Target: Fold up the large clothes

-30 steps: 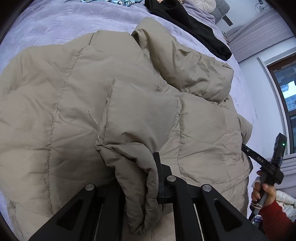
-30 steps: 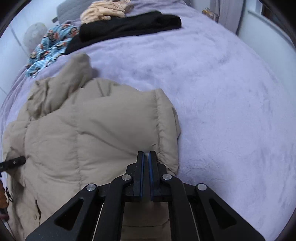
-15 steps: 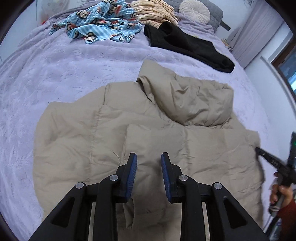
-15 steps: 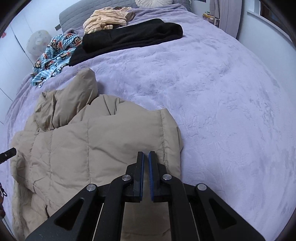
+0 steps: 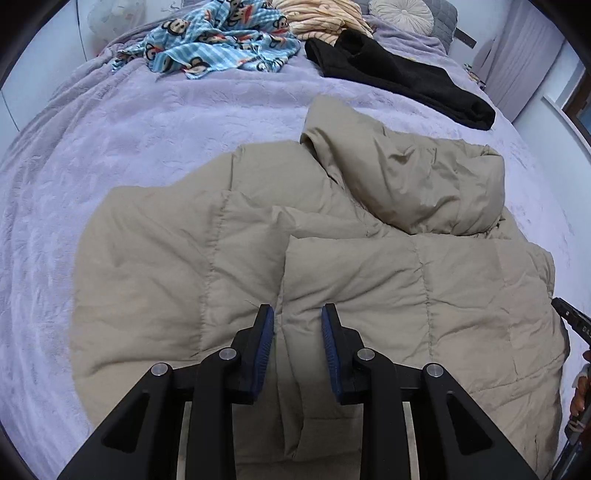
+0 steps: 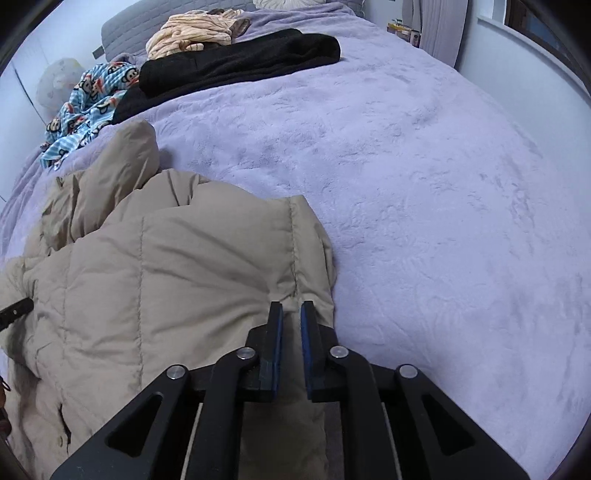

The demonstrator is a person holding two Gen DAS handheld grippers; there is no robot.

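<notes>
A large beige puffer jacket [image 5: 332, 266] lies spread on the purple bed, its hood [image 5: 413, 177] bunched at the far side and a sleeve folded across its body. My left gripper [image 5: 297, 314] is open and empty, just above the folded sleeve. In the right wrist view the jacket [image 6: 166, 277] fills the lower left. My right gripper [image 6: 291, 310] is open by a narrow gap and empty, over the jacket's right edge. The right gripper's tip shows at the right edge of the left wrist view [image 5: 572, 321].
The purple bedspread [image 6: 424, 203] stretches to the right. At the far end lie a black garment [image 5: 399, 77], a blue cartoon-print cloth [image 5: 218, 40], a peach striped garment [image 5: 321, 14] and a round cushion [image 5: 400, 11]. A white wall [image 6: 517, 55] and curtain border the bed.
My left gripper let go of the sleeve fold, opened and drew back. My right gripper went from shut to slightly open and drew back from the jacket edge.
</notes>
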